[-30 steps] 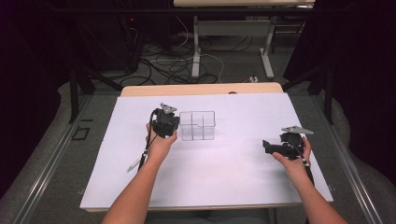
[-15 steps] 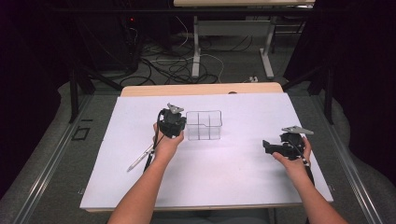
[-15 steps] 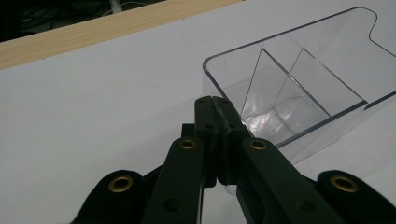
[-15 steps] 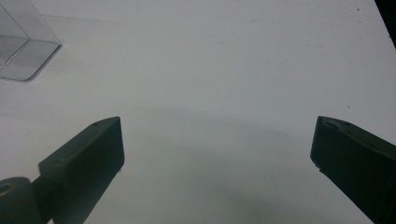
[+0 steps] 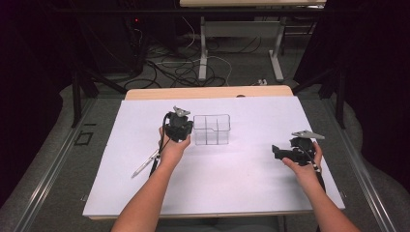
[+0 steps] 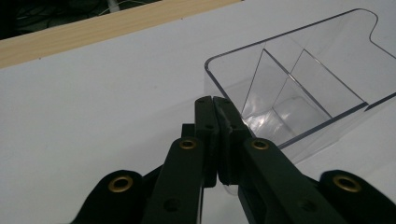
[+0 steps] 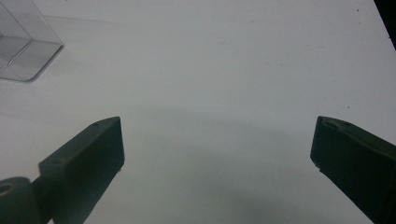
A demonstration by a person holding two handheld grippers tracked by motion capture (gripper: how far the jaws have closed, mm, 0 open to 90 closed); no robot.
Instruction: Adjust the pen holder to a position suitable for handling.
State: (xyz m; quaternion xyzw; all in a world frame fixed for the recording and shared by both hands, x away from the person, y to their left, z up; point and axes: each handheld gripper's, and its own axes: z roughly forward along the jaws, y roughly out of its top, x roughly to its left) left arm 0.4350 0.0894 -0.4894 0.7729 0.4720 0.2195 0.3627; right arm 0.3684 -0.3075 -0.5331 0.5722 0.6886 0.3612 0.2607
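Note:
A clear plastic box [image 5: 211, 129] with inner dividers stands upright on the white table sheet [image 5: 232, 193], a little behind the middle. My left gripper [image 5: 185, 129] is at the box's left wall, and in the left gripper view the black jaws [image 6: 213, 100] are pressed together on the rim of the box [image 6: 303, 93] at its near corner. My right gripper [image 5: 276, 151] rests low over the sheet at the right, well apart from the box. In its own view the right gripper [image 7: 215, 140] is open with nothing between its jaws, and a corner of the box [image 7: 18, 46] shows at the upper left.
A pen [image 5: 144, 167] lies on the sheet to the left of my left forearm. The table's wooden back edge [image 5: 208, 92] runs behind the sheet. Beyond it are floor cables and table legs.
My left gripper has shifted a little to the right, and the clear box has moved right with it. The right gripper has stayed in place, open.

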